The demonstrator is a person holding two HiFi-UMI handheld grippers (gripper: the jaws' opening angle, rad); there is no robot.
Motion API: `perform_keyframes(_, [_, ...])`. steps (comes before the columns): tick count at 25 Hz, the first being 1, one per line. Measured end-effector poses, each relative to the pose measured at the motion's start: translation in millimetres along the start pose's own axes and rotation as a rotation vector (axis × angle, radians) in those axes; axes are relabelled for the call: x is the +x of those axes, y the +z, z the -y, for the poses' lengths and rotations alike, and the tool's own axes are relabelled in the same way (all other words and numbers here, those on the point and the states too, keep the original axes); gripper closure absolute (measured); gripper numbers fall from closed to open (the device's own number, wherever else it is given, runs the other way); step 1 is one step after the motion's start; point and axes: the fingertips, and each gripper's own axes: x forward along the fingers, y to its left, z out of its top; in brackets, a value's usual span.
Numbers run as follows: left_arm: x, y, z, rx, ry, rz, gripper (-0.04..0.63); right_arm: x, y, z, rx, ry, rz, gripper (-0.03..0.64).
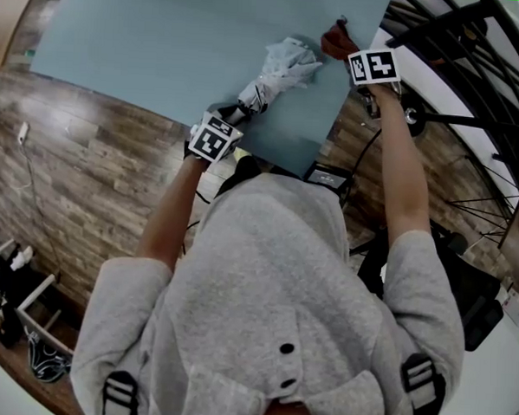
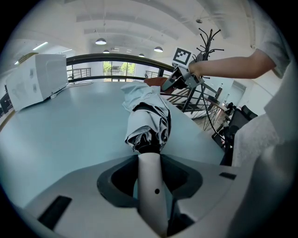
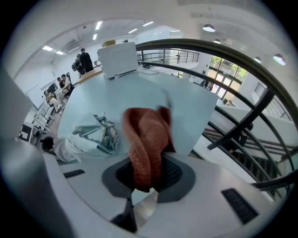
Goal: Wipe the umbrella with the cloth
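Pins the folded umbrella flat on the worktop, left claw clamped on its handle, and pinches the red cloth in the right claw near the canopy's far end, seemingly not touching it — judged barely started, wiping of the canopy still to do

The right gripper pinches a red-brown cloth; left of it a folded umbrella lies on the pale table.

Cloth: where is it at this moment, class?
The rust-red cloth hangs pinched in the right gripper. In the head view it is over the blue table near its right edge, just right of the folded umbrella.
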Motion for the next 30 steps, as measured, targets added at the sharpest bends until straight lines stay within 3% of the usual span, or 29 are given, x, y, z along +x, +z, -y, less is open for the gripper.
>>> perform_keyframes(7, [-0.6,-0.1,-0.3,0.006,0.004,0.0,0.44,-14.4,45.7,1.3,0.0,-0.041,0.099,0.541])
perform_keyframes(13, [1.6,1.9,3.4,0.015,0.008,-0.002,0.44,-18.1,87.1,-45.4,-0.088,0.024,0.161,0.541])
perform_keyframes(20, [2.7,2.9,4.2,0.01,0.012,-0.007,0.44,5.1,78.5,-144.4,-0.294,0.151,0.076,0.541])
perform_keyframes(23, [1.5,0.9,2.8,0.01,0.009,-0.006,0.44,9.9,71.4,-171.0,-0.311,0.174,0.059,0.541])
perform_keyframes(30, [0.4,0.3,0.8,0.021,0.021,-0.012,0.44,7.4,32.2,-250.0,-0.395,0.368,-0.072,0.541])
